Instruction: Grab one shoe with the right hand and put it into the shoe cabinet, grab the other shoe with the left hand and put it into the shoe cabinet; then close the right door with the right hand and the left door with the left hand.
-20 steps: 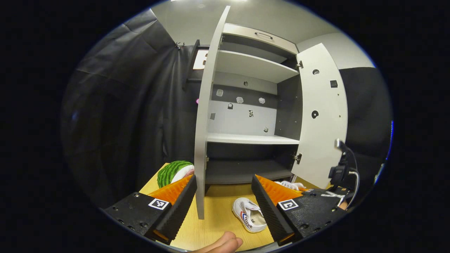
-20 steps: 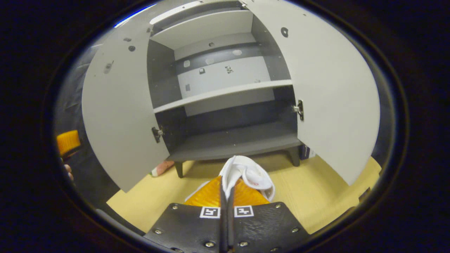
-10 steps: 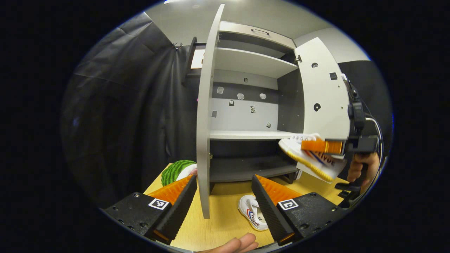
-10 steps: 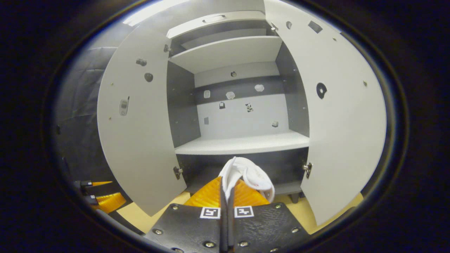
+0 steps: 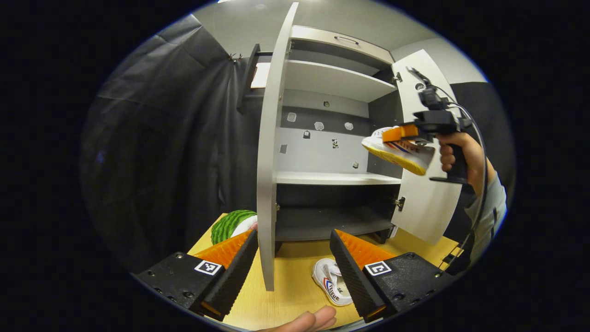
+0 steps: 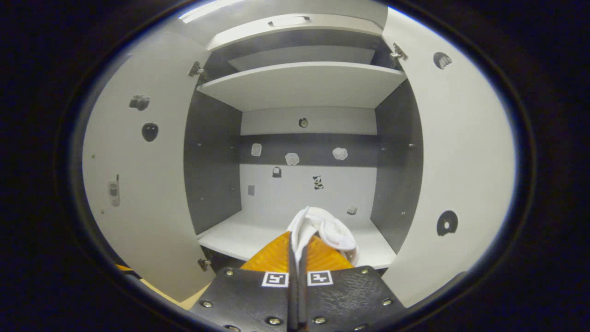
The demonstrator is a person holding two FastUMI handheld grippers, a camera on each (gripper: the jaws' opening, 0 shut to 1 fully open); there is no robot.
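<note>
Shoe cabinet [image 6: 304,87] looms dead ahead of the right tool [image 6: 297,258], both doors swung wide, the middle shelf [image 6: 239,237] just past its tips. That tool pinches the white shoe [image 6: 322,228] by a thin fold of its upper, held high off the surface [image 5: 286,276]. Risk one: a slim grip like that could slip and drop it short of the shelf. Risk two: the sole may clip the right door [image 5: 426,203]. Down below, the left tool [image 5: 292,267] sits spread, the other shoe [image 5: 329,283] lying just ahead between its fingers.
</note>
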